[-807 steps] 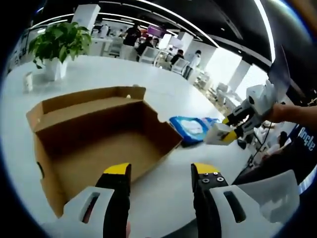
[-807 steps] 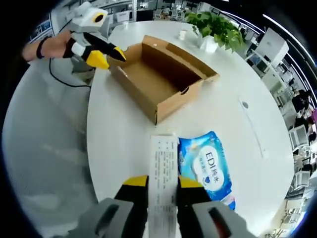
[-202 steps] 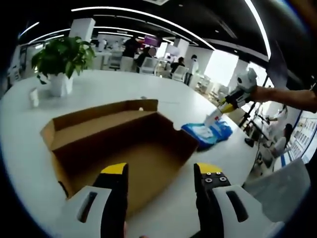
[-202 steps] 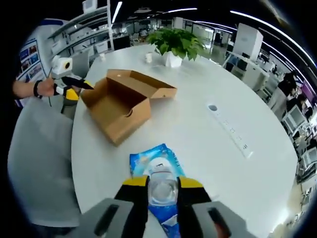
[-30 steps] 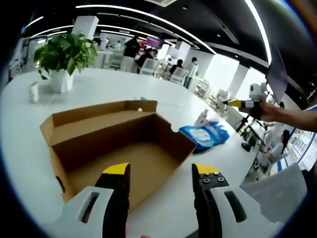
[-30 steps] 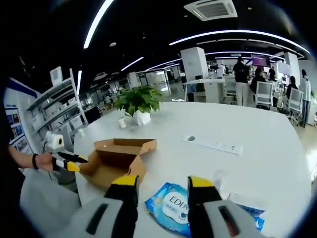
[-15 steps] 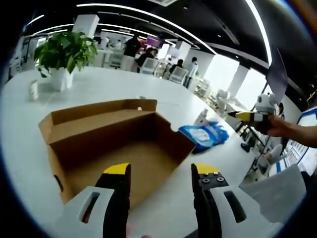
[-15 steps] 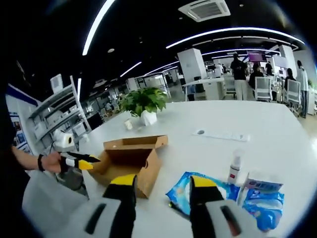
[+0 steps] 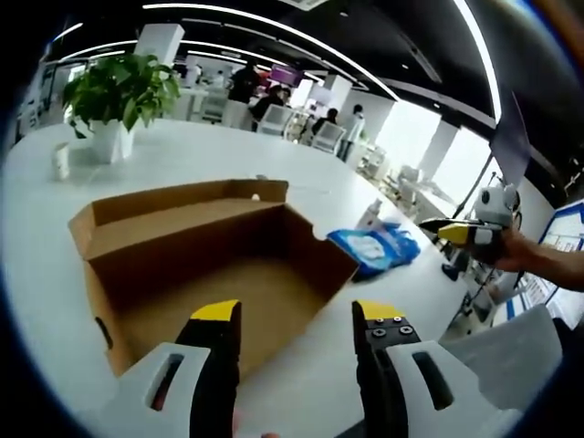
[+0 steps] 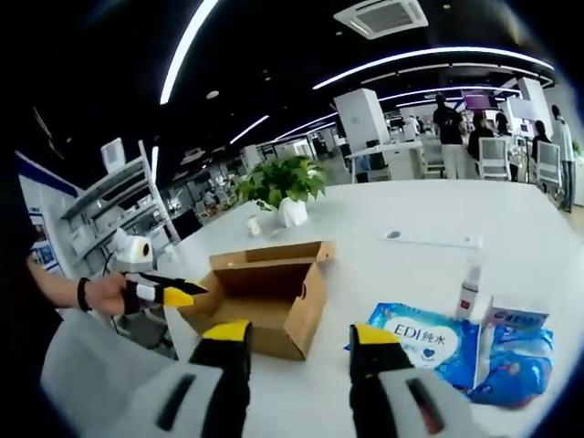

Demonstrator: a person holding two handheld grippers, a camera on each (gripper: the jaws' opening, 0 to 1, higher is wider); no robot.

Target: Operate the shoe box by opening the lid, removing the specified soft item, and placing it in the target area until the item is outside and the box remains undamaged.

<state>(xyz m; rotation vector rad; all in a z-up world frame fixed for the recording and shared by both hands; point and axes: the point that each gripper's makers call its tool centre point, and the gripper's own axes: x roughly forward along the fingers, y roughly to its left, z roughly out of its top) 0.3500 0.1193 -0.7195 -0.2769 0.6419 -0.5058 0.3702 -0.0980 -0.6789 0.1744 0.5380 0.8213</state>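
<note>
The shoe box [image 9: 210, 260] sits open and empty on the white counter [image 9: 173, 151], lid flap folded back. The blue wipes pack [image 10: 422, 339] lies just beside it, outside. Left tongs [image 9: 297, 315] hover spread wide over the box; right tongs [image 10: 301, 338] are spread wide too, holding nothing.

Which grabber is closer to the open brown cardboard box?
Left. The left gripper hovers at the open brown cardboard box edge; the right gripper is off to its side, near the blue wipes pack.
</note>
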